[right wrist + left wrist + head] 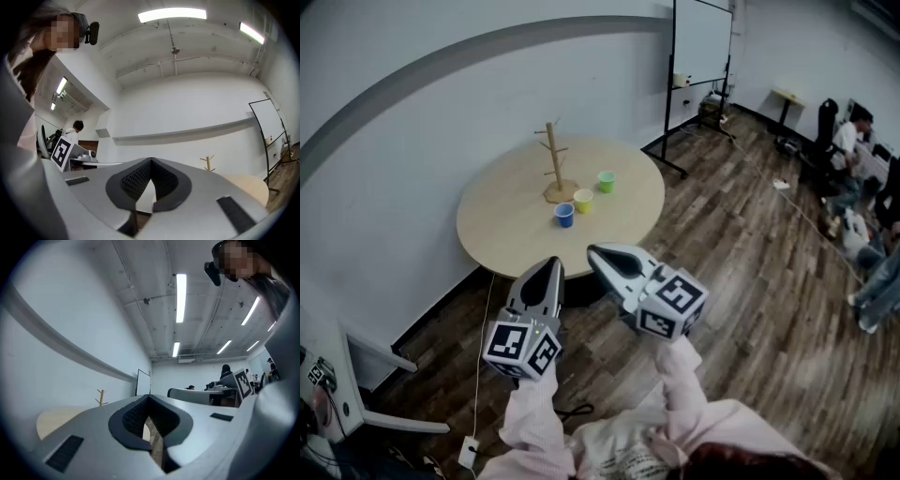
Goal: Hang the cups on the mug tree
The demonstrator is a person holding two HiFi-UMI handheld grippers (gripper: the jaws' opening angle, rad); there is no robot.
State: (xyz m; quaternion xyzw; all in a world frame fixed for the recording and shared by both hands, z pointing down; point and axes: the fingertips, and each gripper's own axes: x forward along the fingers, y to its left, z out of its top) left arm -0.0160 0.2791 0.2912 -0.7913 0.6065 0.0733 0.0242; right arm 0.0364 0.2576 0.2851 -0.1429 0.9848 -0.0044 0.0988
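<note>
Two grey two-jaw grippers, one per hand, held up side by side, tips aimed toward the table and well short of it. Left gripper [551, 264] [149, 398]: jaws closed tip to tip, nothing between the ribbed black pads. Right gripper [592, 251] [151, 160]: likewise pressed together, empty. White cube with black square markers at the back of each: left cube [522, 349], right cube [672, 305]. Pale pink sleeves [534, 422] behind both.

Ahead, across dark plank floor [750, 281]: round pale-wood table [497, 239] close to a white wall with a grey band [412, 84]. Toward its far side, slim wooden mug tree [553, 161], upright on a round base. Three small plastic cups standing on the tabletop near that base, none on a peg: yellow cup [583, 201] just beside the base, blue cup [564, 215] just beside the yellow on the near side, green cup [607, 182] a little apart to the right.

Same mug tree small and far off in the left gripper view [101, 397], left of the jaws, and in the right gripper view [207, 163], right of the jaws.

Farther right: whiteboard on a black stand [701, 37]; seated people [853, 141] at the room's edge.
</note>
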